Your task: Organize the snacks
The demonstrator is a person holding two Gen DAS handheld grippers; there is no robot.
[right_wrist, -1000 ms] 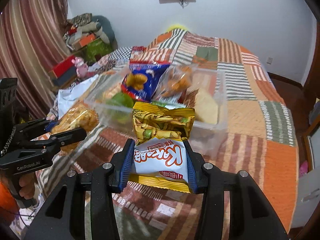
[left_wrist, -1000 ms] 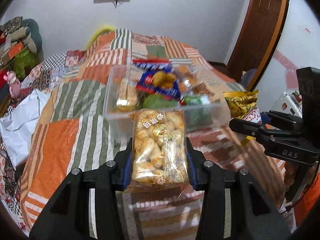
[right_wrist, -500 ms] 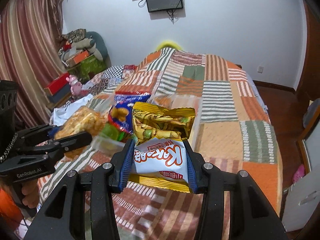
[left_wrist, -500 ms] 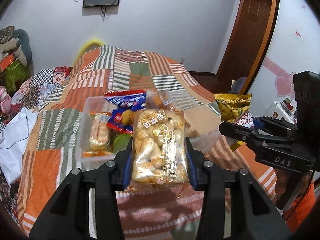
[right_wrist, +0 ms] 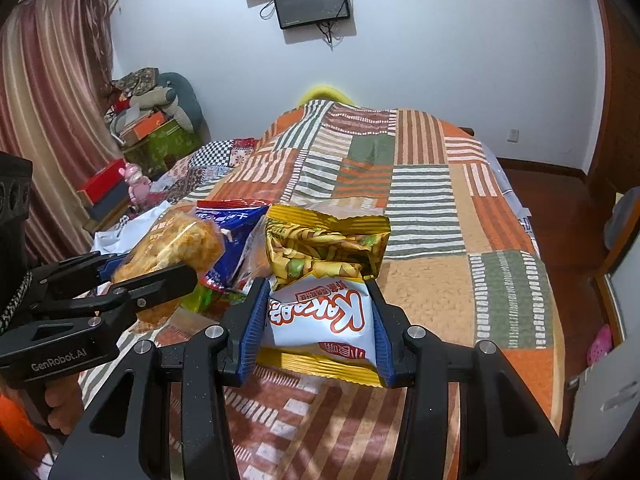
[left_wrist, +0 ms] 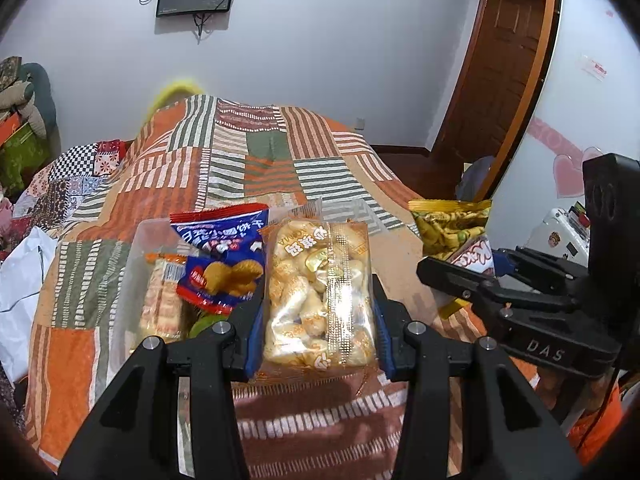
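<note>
Two grippers clamped: left gripper (left_wrist: 318, 316) on clear pastry bag (left_wrist: 320, 292) (btwn pads), right gripper (right_wrist: 320, 328) on yellow snack pack (right_wrist: 324, 276).

Quilt (left_wrist: 256, 168) orange-green-white striped patchwork; snack bag (right_wrist: 324, 276) yellow-white; curtain (right_wrist: 44, 92) maroon-striped.

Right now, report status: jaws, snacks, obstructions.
Left gripper shut on clear puff bag. Right gripper shut on yellow snack bag. Clear bin on the quilt ahead, partly filled. Nothing blocking it.
</note>
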